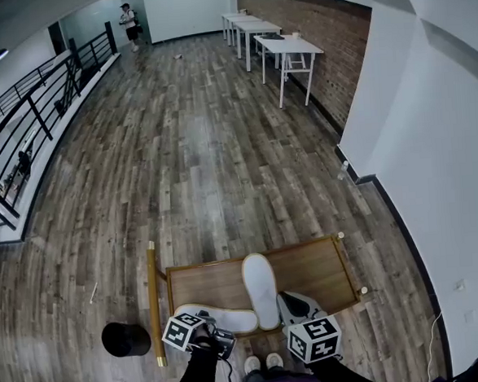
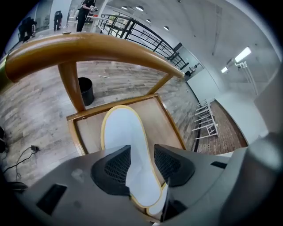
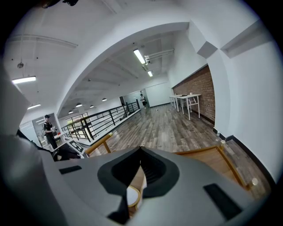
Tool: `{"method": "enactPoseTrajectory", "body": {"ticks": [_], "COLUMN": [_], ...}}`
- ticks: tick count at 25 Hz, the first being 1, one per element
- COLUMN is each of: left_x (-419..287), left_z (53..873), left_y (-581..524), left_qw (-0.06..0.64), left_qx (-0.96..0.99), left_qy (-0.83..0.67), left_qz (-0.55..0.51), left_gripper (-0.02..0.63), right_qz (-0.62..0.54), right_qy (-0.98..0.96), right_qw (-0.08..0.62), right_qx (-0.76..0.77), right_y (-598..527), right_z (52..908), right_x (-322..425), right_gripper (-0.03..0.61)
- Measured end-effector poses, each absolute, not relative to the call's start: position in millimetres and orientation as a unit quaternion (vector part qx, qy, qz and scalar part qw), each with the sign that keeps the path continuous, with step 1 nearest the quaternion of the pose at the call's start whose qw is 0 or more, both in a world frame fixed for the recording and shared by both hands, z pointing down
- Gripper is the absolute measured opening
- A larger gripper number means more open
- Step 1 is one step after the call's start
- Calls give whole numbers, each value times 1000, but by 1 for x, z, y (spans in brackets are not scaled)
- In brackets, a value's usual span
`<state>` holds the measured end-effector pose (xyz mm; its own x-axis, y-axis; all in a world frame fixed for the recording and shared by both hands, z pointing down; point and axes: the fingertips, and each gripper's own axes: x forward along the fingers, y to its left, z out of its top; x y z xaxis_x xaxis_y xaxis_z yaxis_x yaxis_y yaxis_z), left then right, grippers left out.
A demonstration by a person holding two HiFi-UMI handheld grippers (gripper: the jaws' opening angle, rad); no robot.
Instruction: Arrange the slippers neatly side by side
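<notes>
Two white slippers with yellow trim lie on a low wooden tray. One slipper points away from me; the other slipper lies crosswise at its heel. My left gripper hangs over the crosswise slipper, open, with the sole running between the jaws and a gap at the pads. My right gripper sits at the heel of the lengthwise slipper. In its own view the right gripper is shut, with a thin white slipper edge between the jaws.
A wooden rail borders the tray's left side and arches across the left gripper view. A black bin stands left of it. White tables line the brick wall; a black railing runs along the left.
</notes>
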<state>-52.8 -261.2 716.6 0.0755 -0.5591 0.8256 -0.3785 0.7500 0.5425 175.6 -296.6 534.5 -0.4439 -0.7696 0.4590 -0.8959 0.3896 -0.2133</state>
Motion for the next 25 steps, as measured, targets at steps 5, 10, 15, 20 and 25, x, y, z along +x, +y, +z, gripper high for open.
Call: {"method": "enactPoseTrajectory", "body": {"ticks": [5,10,15,20,25], "left_x": [-46,-38,-43,-43,-42], "left_z": [727,735,740,736,725], "left_y": [-261,-261,-255,-257,-264], "left_qw": [669,687,689,686,662], "left_qx": [342,342,333,347,395], "left_qy": [-657,-639,-642,-637,-637], "left_qz": [-62,-55,-40,-54,-27], "left_gripper": [141,140,11,9,9], "right_qz": [220,218,217,216,216], "right_qy": [-817,-815,-815,-816,-817], "right_qw": [149,151,154,155,155], "right_qx": [512,515,514,513,512], "right_y": [-298,-301,-300,-298,-300], "right_z": [535,535,534,535,534], "right_x": [179,182,181,180,178], "right_gripper": [-2,-2,-2,-2,-2]}}
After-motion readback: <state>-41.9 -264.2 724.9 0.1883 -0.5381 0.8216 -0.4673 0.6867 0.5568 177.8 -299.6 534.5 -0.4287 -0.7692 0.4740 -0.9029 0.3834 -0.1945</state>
